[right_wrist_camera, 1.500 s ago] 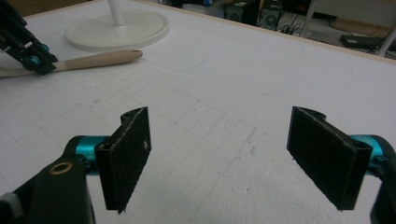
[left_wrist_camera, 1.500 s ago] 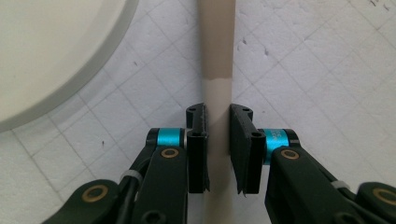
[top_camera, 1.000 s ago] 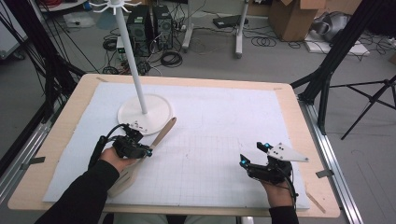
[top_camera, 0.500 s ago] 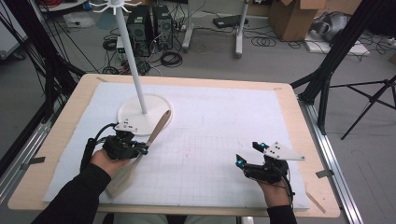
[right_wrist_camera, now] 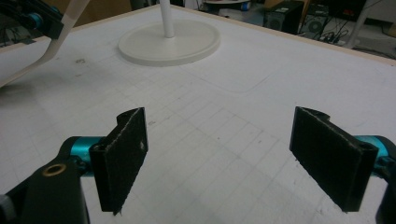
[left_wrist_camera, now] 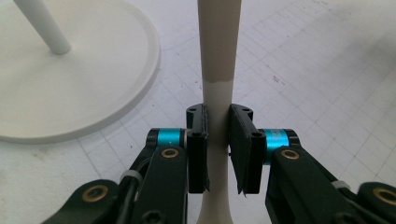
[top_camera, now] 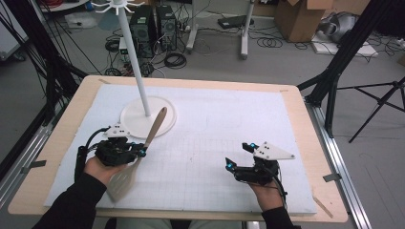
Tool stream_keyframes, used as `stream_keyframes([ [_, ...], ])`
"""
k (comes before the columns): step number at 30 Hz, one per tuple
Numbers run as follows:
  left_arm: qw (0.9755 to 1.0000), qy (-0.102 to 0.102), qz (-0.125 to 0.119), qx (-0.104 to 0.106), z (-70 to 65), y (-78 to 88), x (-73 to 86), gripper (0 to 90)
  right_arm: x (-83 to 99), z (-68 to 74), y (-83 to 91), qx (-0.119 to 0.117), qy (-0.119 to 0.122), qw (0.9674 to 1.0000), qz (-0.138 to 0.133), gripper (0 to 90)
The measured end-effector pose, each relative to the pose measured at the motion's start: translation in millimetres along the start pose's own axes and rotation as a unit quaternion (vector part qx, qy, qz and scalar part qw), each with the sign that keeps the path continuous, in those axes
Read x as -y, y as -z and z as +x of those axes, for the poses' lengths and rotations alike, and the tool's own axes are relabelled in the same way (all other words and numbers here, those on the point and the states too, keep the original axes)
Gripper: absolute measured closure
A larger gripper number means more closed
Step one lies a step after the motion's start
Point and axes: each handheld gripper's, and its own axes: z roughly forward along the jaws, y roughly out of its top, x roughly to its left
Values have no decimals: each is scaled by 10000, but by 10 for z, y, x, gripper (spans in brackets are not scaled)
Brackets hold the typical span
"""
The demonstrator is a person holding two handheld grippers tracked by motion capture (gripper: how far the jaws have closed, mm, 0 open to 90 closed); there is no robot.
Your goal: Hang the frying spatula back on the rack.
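Spatula [top_camera: 138, 152] sits clamped at its neck in my left gripper [left_wrist_camera: 218, 140], near the stand base [top_camera: 165, 125]; my right gripper [right_wrist_camera: 233, 154] gapes empty; I'd keep the handle upright while lifting

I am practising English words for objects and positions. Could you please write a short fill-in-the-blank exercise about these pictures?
1. The left gripper is shut on the handle of a ____.
2. The right gripper has its jaws ____, with nothing between them.
3. The white pole rises from a ____ white base.
4. Both grippers are over the white gridded ____.

Missing words: spatula; open; round; mat
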Motion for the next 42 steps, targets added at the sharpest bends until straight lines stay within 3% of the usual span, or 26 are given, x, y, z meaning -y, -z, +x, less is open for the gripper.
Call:
stream_keyframes([
  [5,9993,-150,-291,-158,-45,62,12,771,-62,36,-82,-83,-74,9999,-22,180],
  [9,9982,-261,-466,-264,-121,65,37,771,-172,118,-213,-317,-117,9993,-147,159],
  [19,9961,-260,-775,-318,-215,95,80,770,-714,584,-731,-937,139,9944,-468,155],
  [23,9956,-322,-799,-377,-253,102,79,770,-944,762,-977,-1129,66,9926,-441,168],
  [28,9948,-367,-856,-407,-272,117,76,770,-1101,886,-1171,-1250,-6,9913,-413,214],
  [37,9939,-472,-917,-394,-337,114,74,769,-1232,1028,-1389,-1470,-17,9887,-280,370],
  [40,9939,-494,-918,-369,-352,110,77,768,-1242,1031,-1394,-1592,-105,9869,-253,566],
  [42,9939,-504,-919,-352,-354,123,75,768,-1249,1028,-1382,-1590,-182,9867,-276,629],
])
